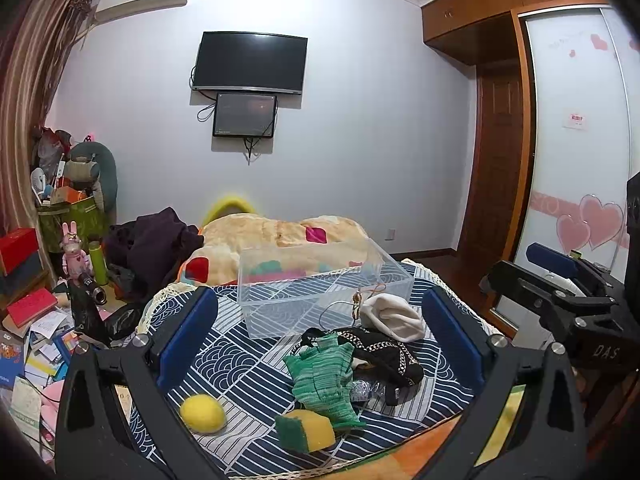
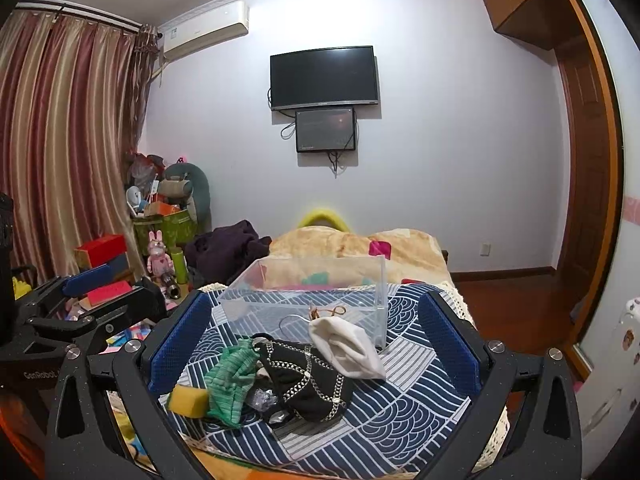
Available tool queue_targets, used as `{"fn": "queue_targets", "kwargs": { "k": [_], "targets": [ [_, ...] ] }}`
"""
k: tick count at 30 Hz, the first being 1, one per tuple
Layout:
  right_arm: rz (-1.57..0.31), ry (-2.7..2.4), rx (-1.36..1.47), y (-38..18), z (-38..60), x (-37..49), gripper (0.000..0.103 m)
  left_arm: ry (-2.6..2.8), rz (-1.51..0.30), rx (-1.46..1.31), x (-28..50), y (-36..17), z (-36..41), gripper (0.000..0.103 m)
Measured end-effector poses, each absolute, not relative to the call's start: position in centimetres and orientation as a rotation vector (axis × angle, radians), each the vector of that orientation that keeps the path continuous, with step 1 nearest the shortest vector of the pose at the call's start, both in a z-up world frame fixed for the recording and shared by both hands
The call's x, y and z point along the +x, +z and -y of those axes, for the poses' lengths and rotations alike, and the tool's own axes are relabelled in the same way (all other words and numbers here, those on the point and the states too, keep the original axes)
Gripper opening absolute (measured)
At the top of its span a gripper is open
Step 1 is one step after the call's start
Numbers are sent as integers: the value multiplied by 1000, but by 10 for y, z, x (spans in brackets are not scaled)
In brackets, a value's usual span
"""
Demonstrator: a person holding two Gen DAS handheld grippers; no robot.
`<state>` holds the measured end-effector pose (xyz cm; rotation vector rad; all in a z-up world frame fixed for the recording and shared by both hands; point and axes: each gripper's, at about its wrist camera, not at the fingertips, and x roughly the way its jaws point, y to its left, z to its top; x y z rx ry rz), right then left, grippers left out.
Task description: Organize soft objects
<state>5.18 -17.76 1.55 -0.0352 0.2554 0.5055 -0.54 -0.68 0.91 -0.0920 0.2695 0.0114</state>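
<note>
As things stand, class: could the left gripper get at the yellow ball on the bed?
Probably yes. The left gripper is open, and the yellow ball lies apart from the sponge on the patterned cover, with nothing over it.

Sponge point(image 2: 187, 399): right end hidden under the green cloth point(image 2: 232, 380), as I see it.
Crinkled clear wrapper point(image 2: 262, 400) beneath black bag point(image 2: 316, 380): unidentifiable.

The left gripper point(image 1: 320, 332) hangs spread wide above a patterned bedspread point(image 1: 240, 360). Between its fingers lie a yellow ball point(image 1: 203, 414), sponge point(image 1: 306, 430), green cloth point(image 1: 322, 378), black bag point(image 1: 384, 354), white cloth point(image 1: 394, 316) and clear box point(image 1: 320, 284).
</note>
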Motion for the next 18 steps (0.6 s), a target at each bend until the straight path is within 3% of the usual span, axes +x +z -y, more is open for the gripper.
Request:
{"fn": "queue_targets", "kwargs": {
  "k": [18],
  "targets": [
    [-252, 505, -32, 18, 178, 52, 103, 5, -267, -89, -5, 12, 8, 103]
  ]
}}
